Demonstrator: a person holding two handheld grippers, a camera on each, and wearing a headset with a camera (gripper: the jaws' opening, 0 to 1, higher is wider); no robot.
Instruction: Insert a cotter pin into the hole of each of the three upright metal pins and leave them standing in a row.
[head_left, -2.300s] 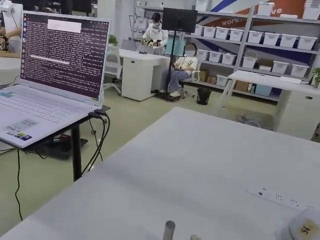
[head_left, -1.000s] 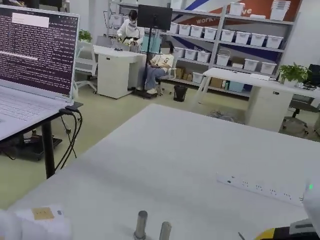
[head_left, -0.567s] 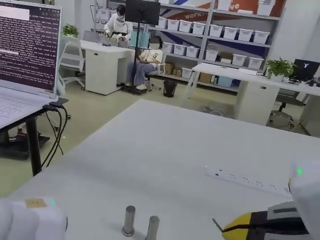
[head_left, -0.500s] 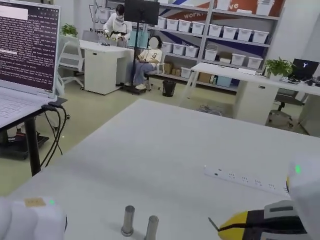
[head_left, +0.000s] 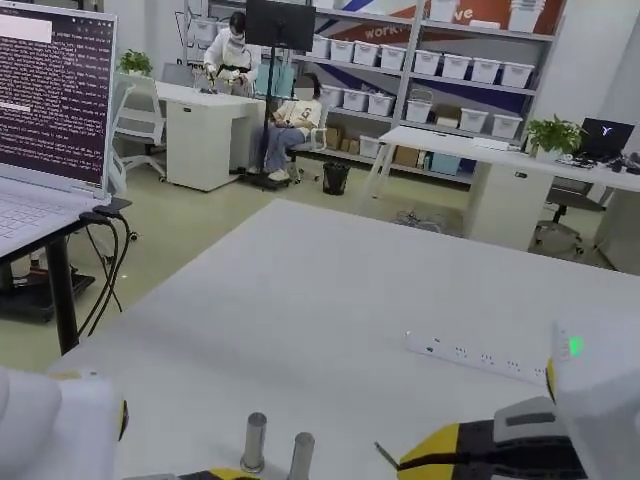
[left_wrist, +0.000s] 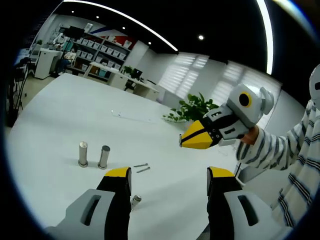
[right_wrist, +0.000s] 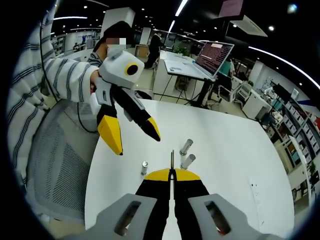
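Cotter pin (right_wrist: 171, 159) between closed tips of right gripper (right_wrist: 171, 172), upright pins (right_wrist: 186, 146) beyond

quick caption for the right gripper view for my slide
Right hand-held gripper shut on a cotter pin, aimed toward two upright metal pins on the white table; left hand-held gripper open alongside.

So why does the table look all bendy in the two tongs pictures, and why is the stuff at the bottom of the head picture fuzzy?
Left gripper view and right gripper view: fisheye lenses bend the table and the ceiling lights into curves. Head view: lines are straight, but the right tongs, pinching a cotter pin, sit very close to the camera and look soft.
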